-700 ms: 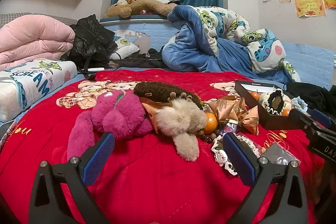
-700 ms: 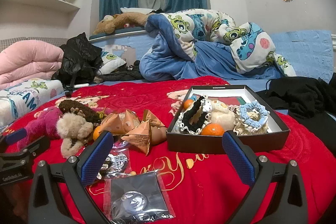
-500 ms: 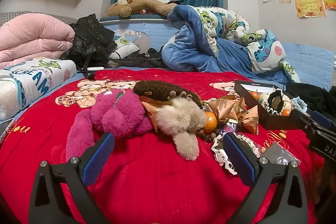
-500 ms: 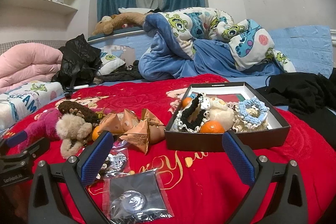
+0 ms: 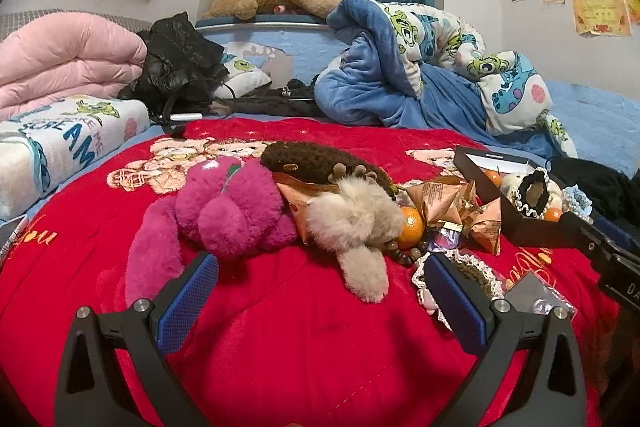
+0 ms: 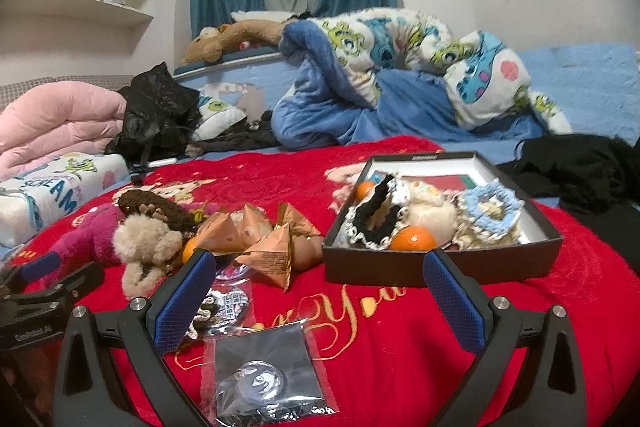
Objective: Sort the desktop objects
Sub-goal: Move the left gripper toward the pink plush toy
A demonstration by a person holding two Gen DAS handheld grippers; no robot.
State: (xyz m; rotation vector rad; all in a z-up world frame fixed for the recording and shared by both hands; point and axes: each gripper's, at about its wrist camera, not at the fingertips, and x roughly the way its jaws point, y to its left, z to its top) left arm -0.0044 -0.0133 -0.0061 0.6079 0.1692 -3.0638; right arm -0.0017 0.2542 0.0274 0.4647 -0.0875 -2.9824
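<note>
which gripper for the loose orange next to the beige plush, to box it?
Probably left. The left gripper faces the loose orange beside the beige plush, jaws open. The right gripper fronts the box.

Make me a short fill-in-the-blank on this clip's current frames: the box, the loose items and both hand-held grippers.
1. Both the left hand-held gripper and the right hand-held gripper are ____ and hold nothing.
2. The black box holds ____ oranges in plain view.
3. The loose orange lies just right of the ____ plush.
4. The pink plush lies on a ____ blanket.

Missing words: open; two; beige; red
</note>
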